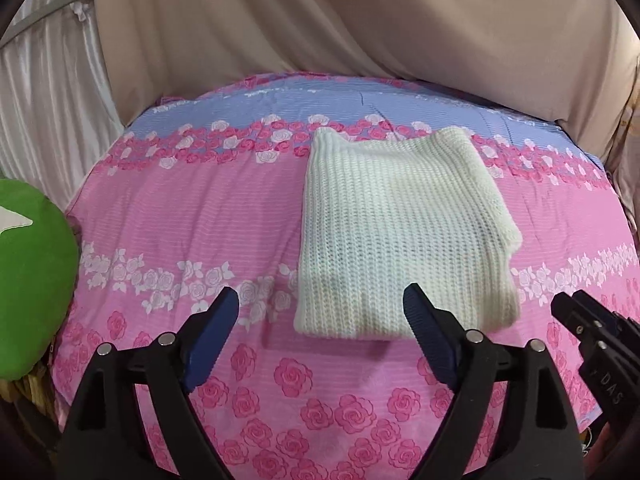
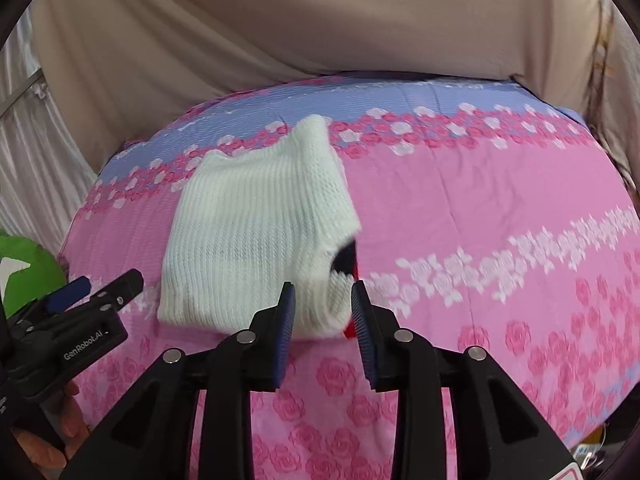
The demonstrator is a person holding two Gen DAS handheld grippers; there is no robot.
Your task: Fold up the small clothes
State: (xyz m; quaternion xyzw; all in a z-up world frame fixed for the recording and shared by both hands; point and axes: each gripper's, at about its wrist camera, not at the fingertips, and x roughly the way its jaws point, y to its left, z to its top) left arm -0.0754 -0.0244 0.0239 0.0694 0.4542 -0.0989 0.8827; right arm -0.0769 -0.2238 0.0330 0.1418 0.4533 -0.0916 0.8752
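Garment: a white knitted garment (image 1: pixel 404 232) is lying folded into a compact block on the bed, over the pink rose-printed bedsheet (image 1: pixel 200 208), toward the far half and apart from both tools. Its ribbed near edge is facing the cameras.

Fold condition: the edges are sitting roughly square in the left wrist view; in the right wrist view a dark and red patch (image 2: pixel 347 264) is showing at the near right corner, what it is I cannot tell. Judgement: the folding of this piece is looking largely finished, with that corner perhaps wanting a tidy.

Left hand-held gripper (image 1: pixel 320 312): its jaws are standing wide apart with nothing between the blue pads (image 1: pixel 216 320); only sheet and the garment's near corner are showing through the gap. It is hovering clear of the cloth, probably so the fold is not dragged.

Right hand-held gripper (image 2: pixel 323 300): its jaws are standing narrowly apart; the garment's near edge is showing in the gap beyond the tips, but the pads are not pressing on it, so I am reading it as empty.

Placement reasoning: the block is resting flat on open sheet so the layers are staying stacked under their own weight.

Surroundings: a green cushion (image 1: pixel 36 280) is sitting at the left edge of the bed, and a beige drape (image 1: pixel 360 20) is hanging behind it.
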